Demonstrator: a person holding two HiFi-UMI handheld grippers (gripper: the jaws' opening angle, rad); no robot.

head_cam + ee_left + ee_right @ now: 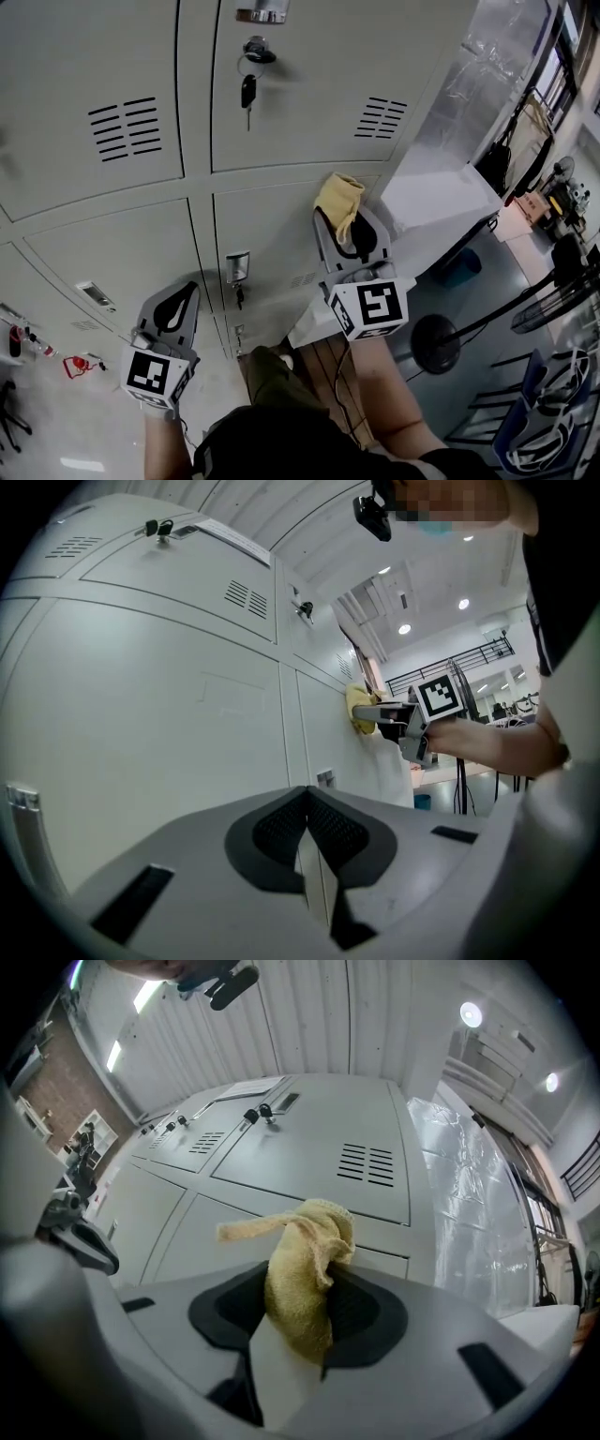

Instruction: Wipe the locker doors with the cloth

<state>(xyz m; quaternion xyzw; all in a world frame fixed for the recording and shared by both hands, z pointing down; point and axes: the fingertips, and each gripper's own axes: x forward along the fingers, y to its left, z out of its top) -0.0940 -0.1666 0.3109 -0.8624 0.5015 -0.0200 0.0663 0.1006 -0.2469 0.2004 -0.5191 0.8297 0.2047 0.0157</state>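
Observation:
A bank of pale grey locker doors (pixel 300 103) fills the head view, with louvred vents and a key hanging in the upper lock (pixel 249 89). My right gripper (pixel 349 234) is shut on a yellow cloth (pixel 339 202), which bunches past the jaws against the lower right door (pixel 272 234). In the right gripper view the cloth (pixel 305 1274) sits pinched between the jaws, with the lockers (pixel 309 1157) behind. My left gripper (pixel 173 307) is shut and holds nothing, close to a lower door. The left gripper view shows its jaws (pixel 307 832) together, and the right gripper (pixel 398 719) with the cloth (pixel 358 708) beyond.
A small lock with a key (pixel 237 274) sits on the lower door between the grippers. To the right are plastic sheeting (pixel 478 84), a white table (pixel 441 202), a fan stand (pixel 436 342) and chairs (pixel 544 412). Red items (pixel 75 364) lie at lower left.

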